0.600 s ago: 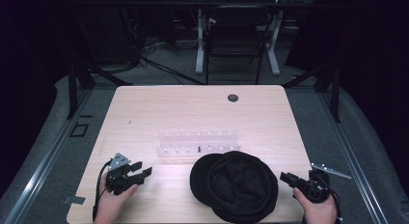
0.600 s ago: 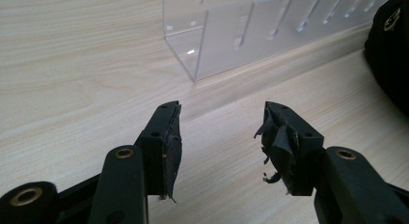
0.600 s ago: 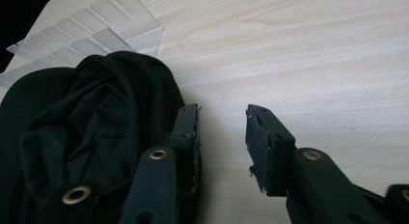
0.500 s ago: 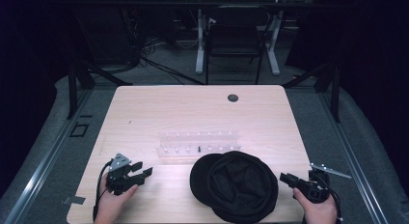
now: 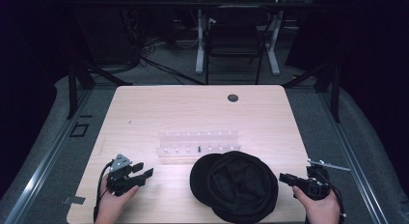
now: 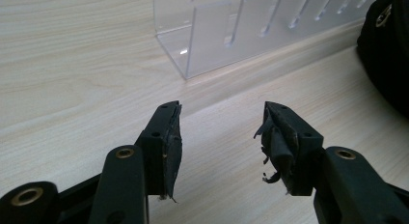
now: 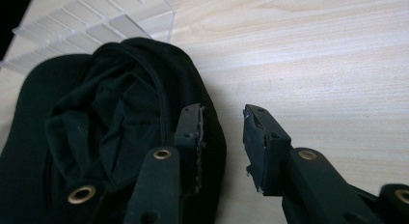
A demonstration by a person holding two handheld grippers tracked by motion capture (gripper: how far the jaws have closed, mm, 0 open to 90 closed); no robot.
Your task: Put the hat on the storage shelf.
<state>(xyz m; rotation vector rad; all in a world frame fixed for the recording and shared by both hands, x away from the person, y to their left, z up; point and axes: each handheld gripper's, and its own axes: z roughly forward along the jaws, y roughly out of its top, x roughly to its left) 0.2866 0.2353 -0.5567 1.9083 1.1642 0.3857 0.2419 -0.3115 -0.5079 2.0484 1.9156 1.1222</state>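
A black cap lies upside down near the table's front edge, its inside facing up. Just behind it stands a clear acrylic rack with slots. My left gripper rests at the front left, open and holding nothing, pointing right toward the rack and the cap. In its own view the left gripper has bare wood between the pads. My right gripper sits at the front right, open, its tips just short of the cap's rim. In the right gripper view the right gripper stands beside the cap, apart from it.
The wooden table has a round dark grommet near its far edge. Behind the table stand a chair and white desk legs on grey floor. The rack lies beyond the cap in the right gripper view.
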